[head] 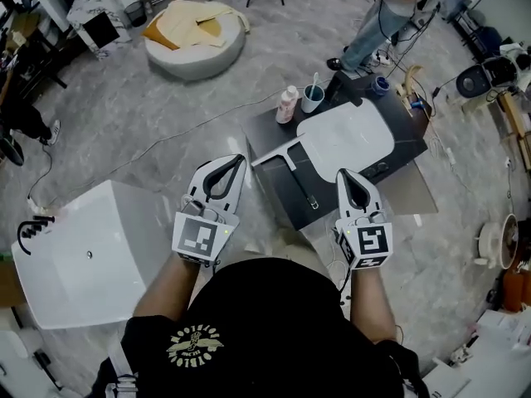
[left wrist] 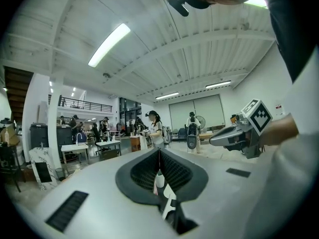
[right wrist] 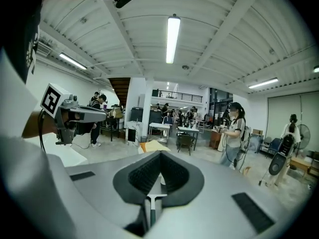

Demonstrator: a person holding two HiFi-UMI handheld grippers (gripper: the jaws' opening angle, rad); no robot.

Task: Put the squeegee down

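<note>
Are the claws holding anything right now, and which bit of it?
Nothing. The left claw and the right claw are both shut and empty. The squeegee lies on the dark table, and neither claw touches it.

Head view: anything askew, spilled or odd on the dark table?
Nothing stands out. The squeegee lies flat on the dark table beside the white panel. The bottle and cup stand upright. The left gripper and right gripper have jaws shut and empty.
</note>
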